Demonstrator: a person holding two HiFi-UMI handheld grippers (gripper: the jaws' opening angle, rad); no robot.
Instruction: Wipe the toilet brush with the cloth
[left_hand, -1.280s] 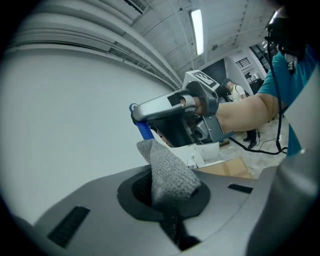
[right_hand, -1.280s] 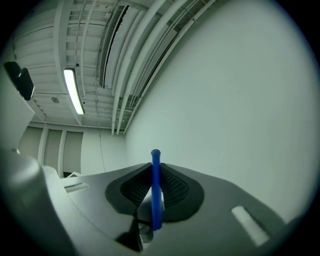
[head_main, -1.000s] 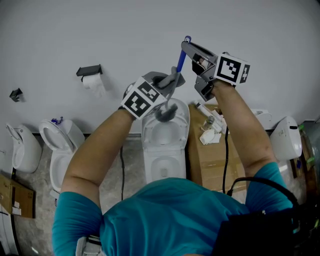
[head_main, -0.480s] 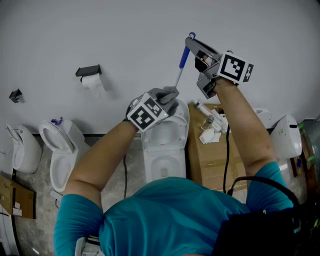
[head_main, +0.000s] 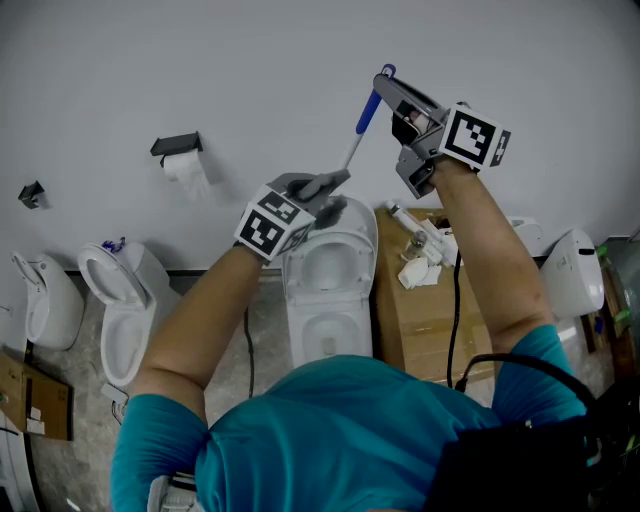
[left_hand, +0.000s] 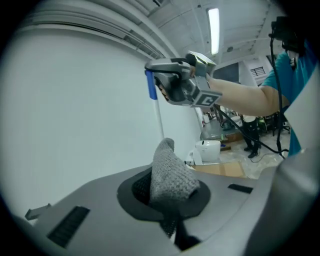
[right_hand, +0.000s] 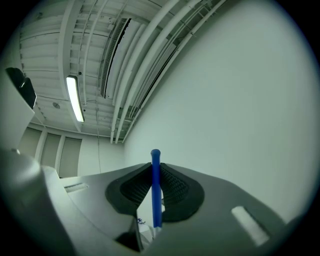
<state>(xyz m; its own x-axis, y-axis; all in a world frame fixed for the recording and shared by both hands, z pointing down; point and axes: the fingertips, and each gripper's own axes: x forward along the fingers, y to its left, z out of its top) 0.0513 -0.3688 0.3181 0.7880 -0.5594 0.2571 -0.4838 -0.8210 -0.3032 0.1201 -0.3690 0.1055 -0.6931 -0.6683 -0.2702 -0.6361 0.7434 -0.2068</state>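
The toilet brush has a blue handle (head_main: 368, 108) and a thin white shaft (head_main: 351, 152) that slants down to the left. My right gripper (head_main: 388, 88) is raised in front of the wall, shut on the blue handle (right_hand: 156, 187). My left gripper (head_main: 325, 190) is lower on the shaft, shut on a grey knitted cloth (head_main: 318, 183). In the left gripper view the cloth (left_hand: 170, 175) bulges from the jaws and the shaft (left_hand: 159, 117) disappears behind its top. The right gripper (left_hand: 175, 82) shows above it. The brush head is hidden behind the left gripper.
A white toilet (head_main: 330, 290) stands right below the grippers. Beside it on the right is a cardboard box (head_main: 425, 315) with small white items on top. A paper holder (head_main: 178, 147) hangs on the wall, and another toilet (head_main: 125, 300) stands at the left.
My left gripper slid down and left along the shaft with the cloth and rolled a little. The brush head, seen below it earlier, is now covered. The right gripper barely moved.
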